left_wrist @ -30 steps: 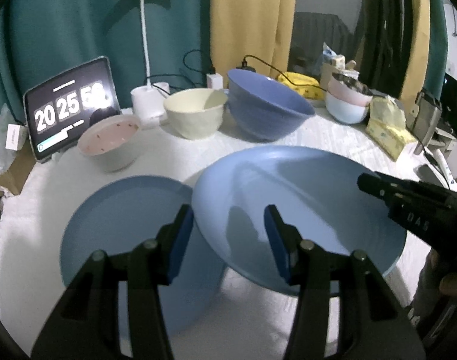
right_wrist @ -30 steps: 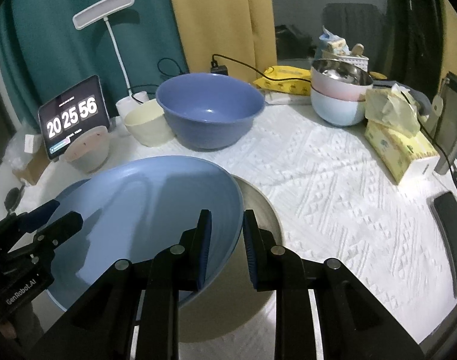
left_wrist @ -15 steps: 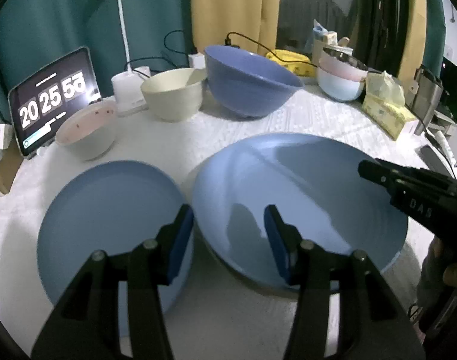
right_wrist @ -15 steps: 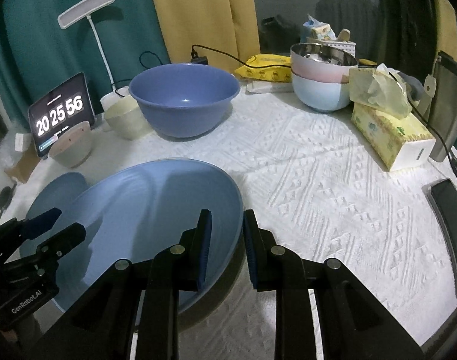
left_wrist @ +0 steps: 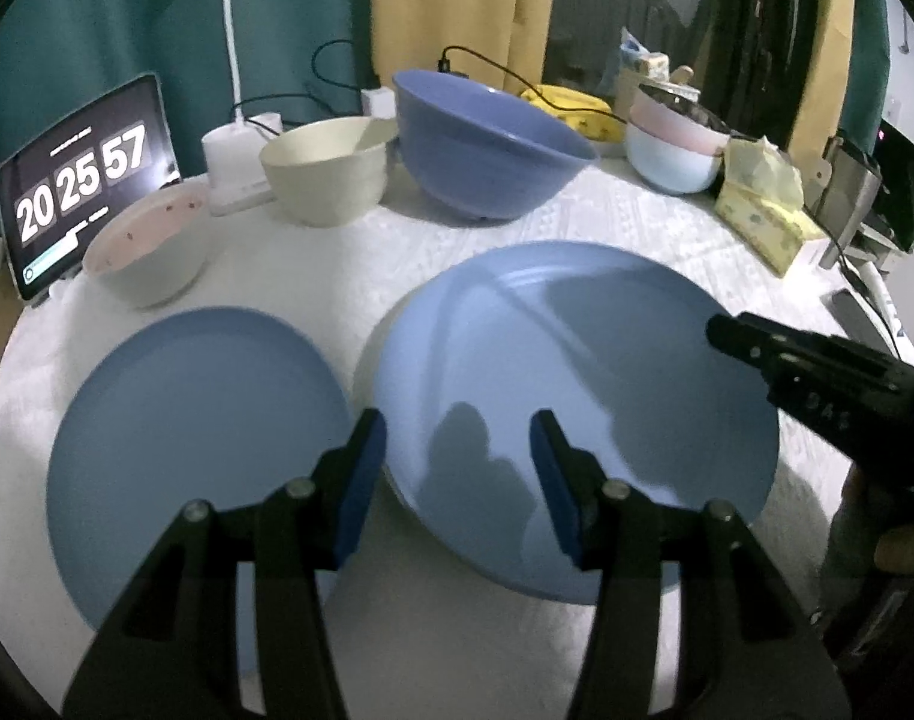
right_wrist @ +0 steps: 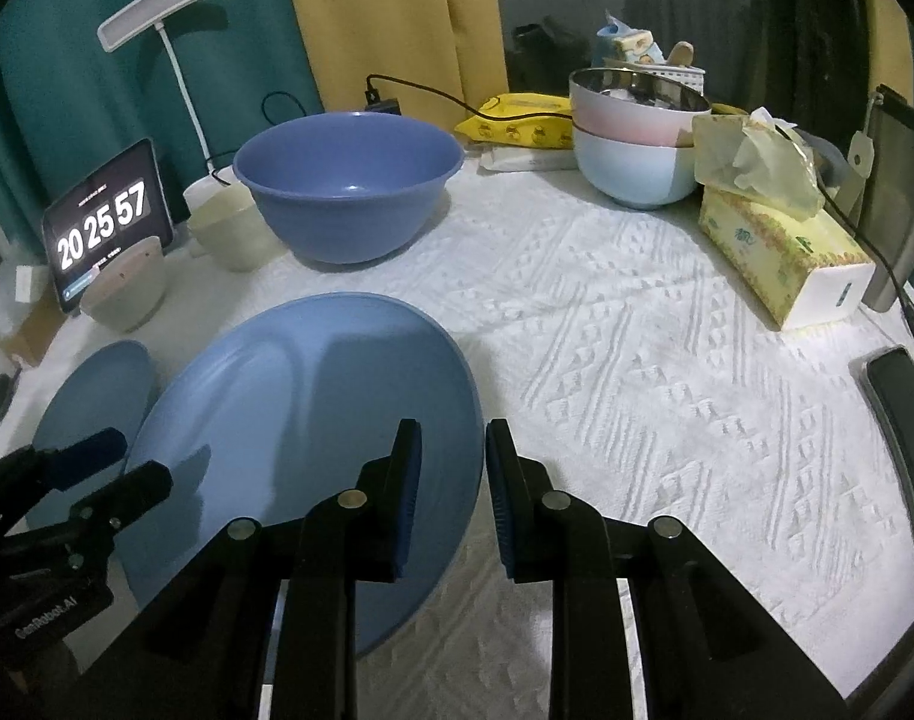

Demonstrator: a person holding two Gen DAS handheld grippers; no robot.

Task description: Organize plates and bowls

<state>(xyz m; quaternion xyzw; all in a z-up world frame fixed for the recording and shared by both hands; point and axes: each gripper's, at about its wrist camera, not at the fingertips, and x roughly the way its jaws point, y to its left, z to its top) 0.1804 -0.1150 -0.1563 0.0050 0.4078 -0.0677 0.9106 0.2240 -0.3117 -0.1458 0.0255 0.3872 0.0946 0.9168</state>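
Landmark: large blue plate [left_wrist: 577, 396], lying on the white table [right_wrist: 667, 372]
Right hand-held gripper [right_wrist: 451, 498]: straddles the plate's near right rim, jaws narrow and just opening, rim between the pads but apparently not pressed
Left hand-held gripper [left_wrist: 457, 480]: half open across the plate's near left rim, holding nothing
Small blue plate [left_wrist: 199, 444]: just left of the landmark
Key relation: both grippers at the rim; left nearer the small plate

Dim room, soft shadows, fisheye-warped edges, slight blur
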